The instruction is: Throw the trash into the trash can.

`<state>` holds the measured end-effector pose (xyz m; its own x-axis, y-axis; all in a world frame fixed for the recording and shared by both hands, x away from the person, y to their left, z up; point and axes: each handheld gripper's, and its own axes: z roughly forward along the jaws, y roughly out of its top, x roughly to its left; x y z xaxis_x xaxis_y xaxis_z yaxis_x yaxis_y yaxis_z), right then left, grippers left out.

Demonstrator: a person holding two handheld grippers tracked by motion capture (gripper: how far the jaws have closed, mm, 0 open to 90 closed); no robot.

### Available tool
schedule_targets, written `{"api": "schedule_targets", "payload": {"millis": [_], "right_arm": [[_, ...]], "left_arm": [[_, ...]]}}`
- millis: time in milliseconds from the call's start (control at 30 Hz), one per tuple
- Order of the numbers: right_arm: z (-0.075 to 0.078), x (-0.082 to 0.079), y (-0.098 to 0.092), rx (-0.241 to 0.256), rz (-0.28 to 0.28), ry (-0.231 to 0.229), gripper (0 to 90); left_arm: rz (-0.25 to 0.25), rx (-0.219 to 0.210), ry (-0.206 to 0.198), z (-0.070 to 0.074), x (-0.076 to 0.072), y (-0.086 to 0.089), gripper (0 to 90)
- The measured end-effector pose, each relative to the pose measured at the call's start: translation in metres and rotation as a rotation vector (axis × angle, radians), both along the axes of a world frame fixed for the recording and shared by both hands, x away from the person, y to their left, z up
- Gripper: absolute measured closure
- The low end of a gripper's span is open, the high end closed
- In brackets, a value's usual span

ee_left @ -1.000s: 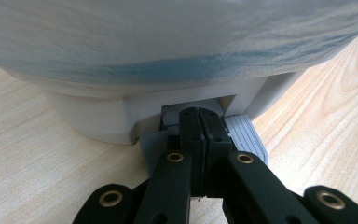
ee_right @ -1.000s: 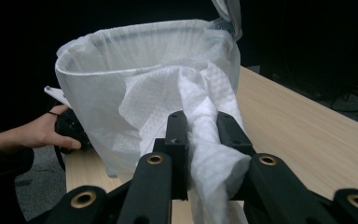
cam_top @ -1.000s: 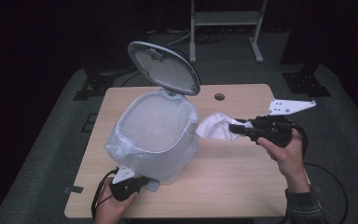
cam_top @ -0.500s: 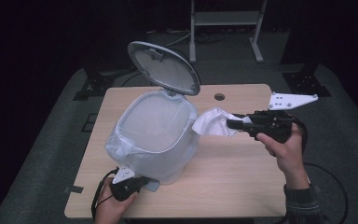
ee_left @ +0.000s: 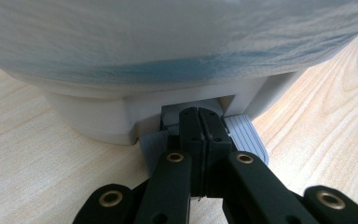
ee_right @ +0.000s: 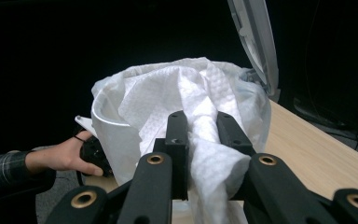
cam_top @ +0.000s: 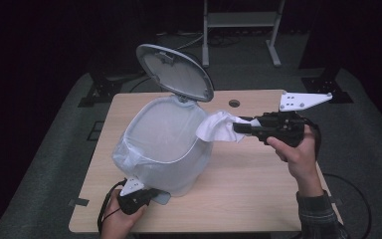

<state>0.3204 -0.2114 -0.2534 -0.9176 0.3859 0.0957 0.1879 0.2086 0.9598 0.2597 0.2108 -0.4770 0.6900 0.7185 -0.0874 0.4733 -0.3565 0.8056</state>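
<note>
1. My right gripper point(cam_top: 242, 128) is clenched on a crumpled white paper towel point(cam_top: 218, 127); in the right gripper view the paper bunches between the two black jaws and spills over them.
2. The towel hangs right at the right-hand rim of the white pedal bin lined with a thin translucent plastic bag point(cam_top: 161, 144), its free end just reaching over the edge, the rest outside it.
3. My left gripper point(cam_top: 149, 195) sits at the near side of the bin's base. In the left gripper view point(ee_left: 199, 126) the jaws are pressed together, with nothing between them, resting on the ribbed grey foot pedal point(ee_left: 247, 135).
4. The oval grey lid point(cam_top: 175, 71) stands tilted up at the far side, so I judge the pedal is being held down.
5. To do this step well, I would keep steady downward pressure on the pedal so the lid cannot drop.
6. I would carry the towel further left until it is clear over the opening before letting go, as a release here could leave it draped on the rim.
7. The light wooden table point(cam_top: 248, 199) around the bin is bare.
</note>
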Motion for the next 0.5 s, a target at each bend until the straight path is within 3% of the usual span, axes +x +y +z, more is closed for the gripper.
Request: {"api": "schedule_targets", "payload": {"millis": [500], "right_arm": [[0.011,0.006,0.02,0.02,0.041,-0.012,76.1]], "left_arm": [[0.0,0.001,0.001,0.0,0.0,0.0,89.5]]}}
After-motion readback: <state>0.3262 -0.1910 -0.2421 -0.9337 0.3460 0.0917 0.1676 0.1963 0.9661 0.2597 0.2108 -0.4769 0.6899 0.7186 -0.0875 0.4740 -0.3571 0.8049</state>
